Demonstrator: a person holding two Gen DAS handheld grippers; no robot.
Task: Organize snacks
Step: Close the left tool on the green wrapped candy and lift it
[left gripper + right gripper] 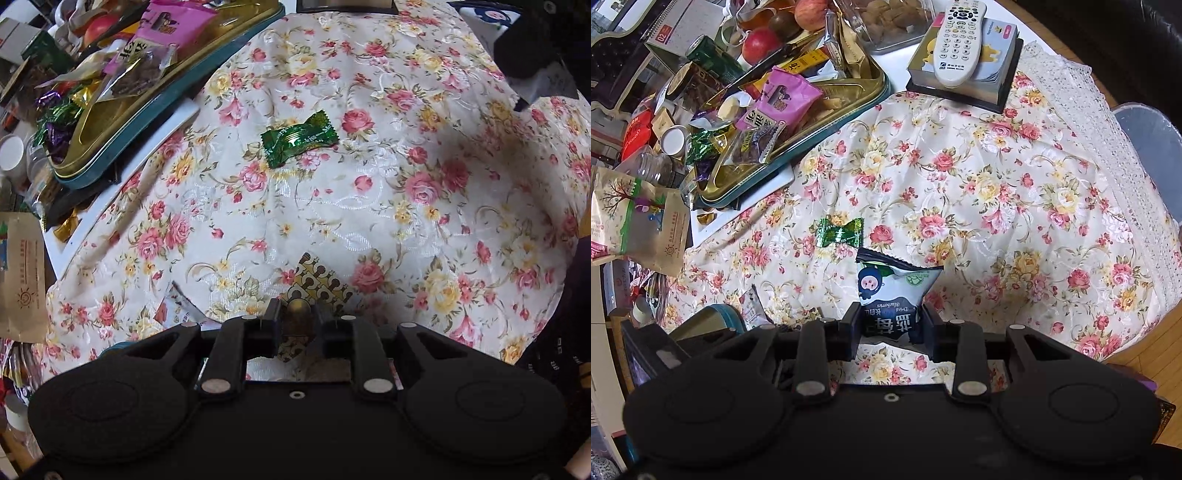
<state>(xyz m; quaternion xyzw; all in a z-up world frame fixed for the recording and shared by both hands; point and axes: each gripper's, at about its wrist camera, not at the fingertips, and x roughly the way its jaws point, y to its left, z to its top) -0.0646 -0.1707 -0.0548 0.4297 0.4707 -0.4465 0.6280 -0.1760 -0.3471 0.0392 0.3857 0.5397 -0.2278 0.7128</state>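
Note:
My left gripper (pixel 297 317) is shut on a gold-patterned wrapped snack (pixel 314 284), held just above the floral tablecloth. A green wrapped candy (pixel 298 138) lies on the cloth ahead of it; it also shows in the right wrist view (pixel 840 232). My right gripper (pixel 889 317) is shut on a white and dark blue blueberry snack packet (pixel 892 291), held above the cloth. The gold tin tray (pixel 110 122) with a teal rim holds a pink packet (pixel 173 22) and several candies; it sits at the far left (pixel 827 122).
A white remote (pixel 960 40) lies on a book at the back. Apples (pixel 759 42), cans, a jar and a brown paper bag (pixel 639 229) crowd the left side. A small packet (pixel 177 306) lies near my left gripper. The table edge and wooden floor are at the right.

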